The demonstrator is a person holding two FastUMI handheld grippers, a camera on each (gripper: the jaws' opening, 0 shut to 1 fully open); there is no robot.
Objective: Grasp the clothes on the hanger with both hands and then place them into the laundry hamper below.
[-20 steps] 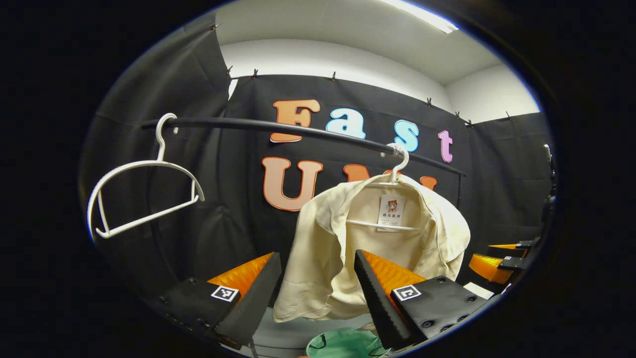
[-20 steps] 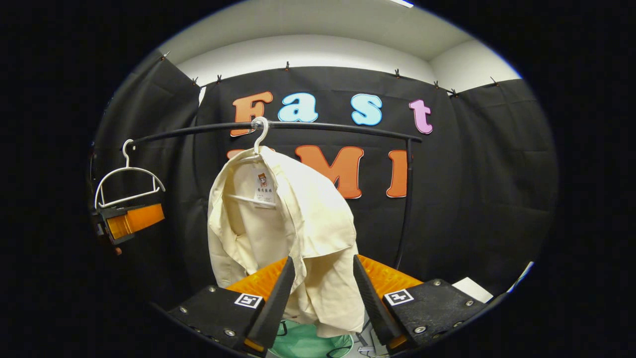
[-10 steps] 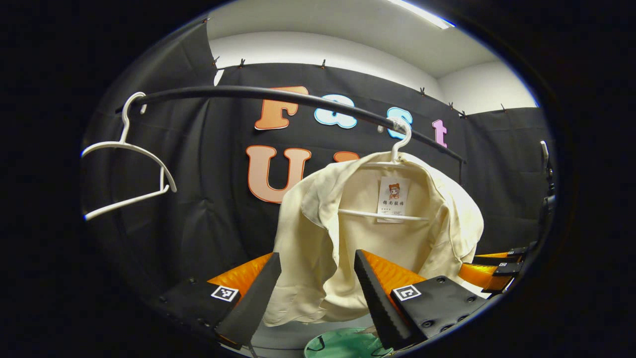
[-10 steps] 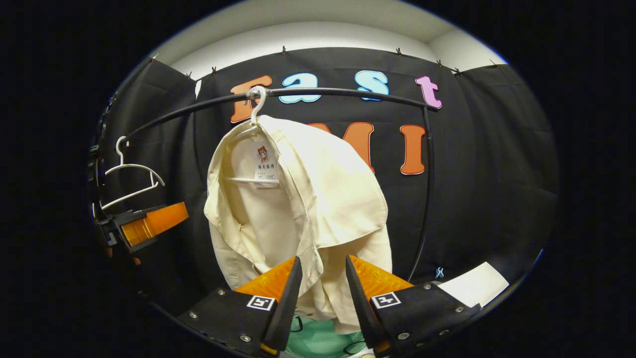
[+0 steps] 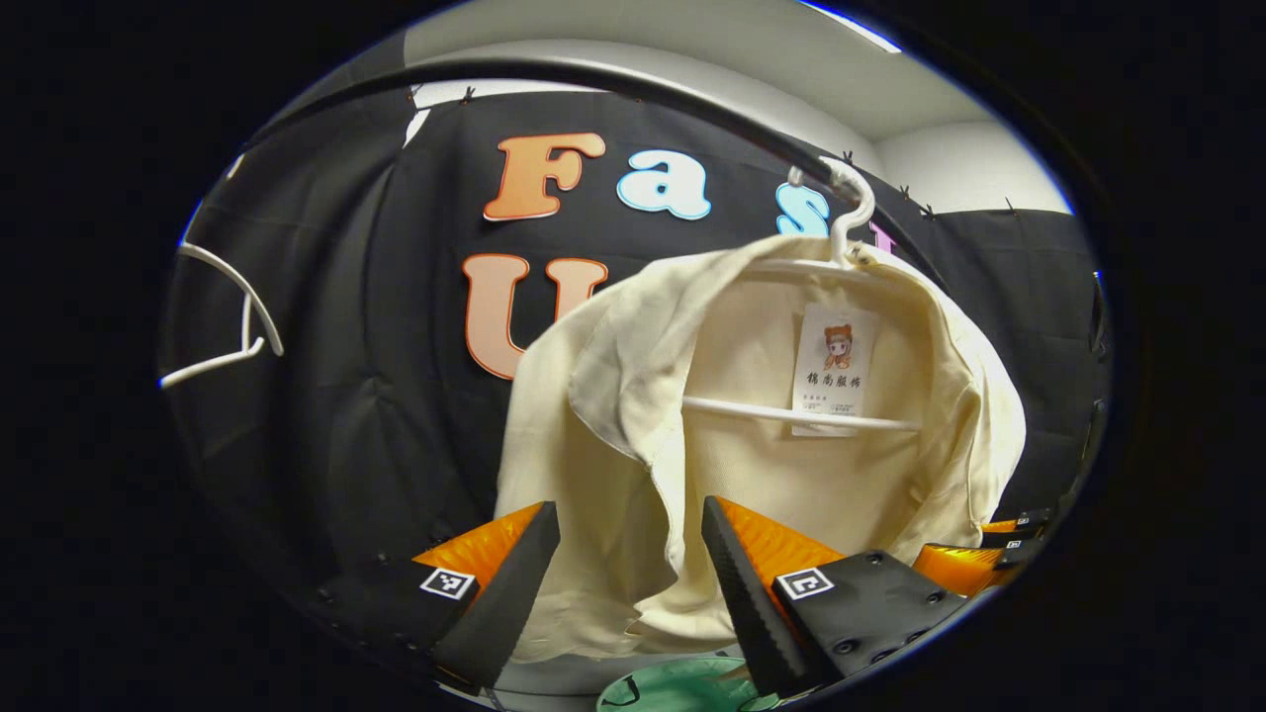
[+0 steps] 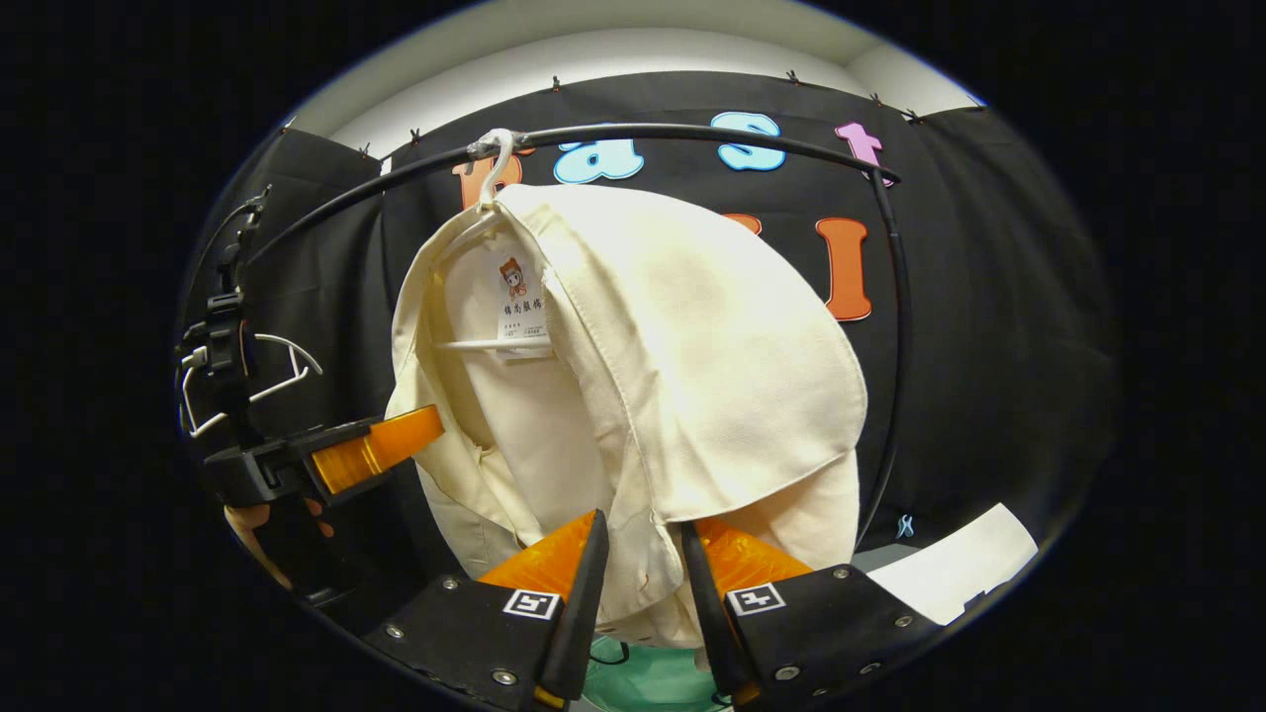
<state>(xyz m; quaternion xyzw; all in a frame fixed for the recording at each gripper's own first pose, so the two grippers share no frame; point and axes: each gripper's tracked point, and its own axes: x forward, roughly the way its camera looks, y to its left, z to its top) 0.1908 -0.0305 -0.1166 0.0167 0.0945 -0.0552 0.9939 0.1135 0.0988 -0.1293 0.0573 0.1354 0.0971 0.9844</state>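
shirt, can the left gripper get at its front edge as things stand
Probably yes. The left gripper is open, and the shirt hangs on its hanger with the front edge right between the fingers; nothing lies in the way.

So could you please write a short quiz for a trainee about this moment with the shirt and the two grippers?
1. True or false: the cream cotton shirt hangs on a white plastic hanger hooked on the black metal rail.
2. Which gripper has its jaws closer together around the shirt's edge? A) left gripper B) right gripper
3. Fill in: below the shirt sits the green ______.

Key: 1 true. 2 B; the fabric lies between its jaws, but a firm grip cannot be confirmed. 3 laundry hamper.
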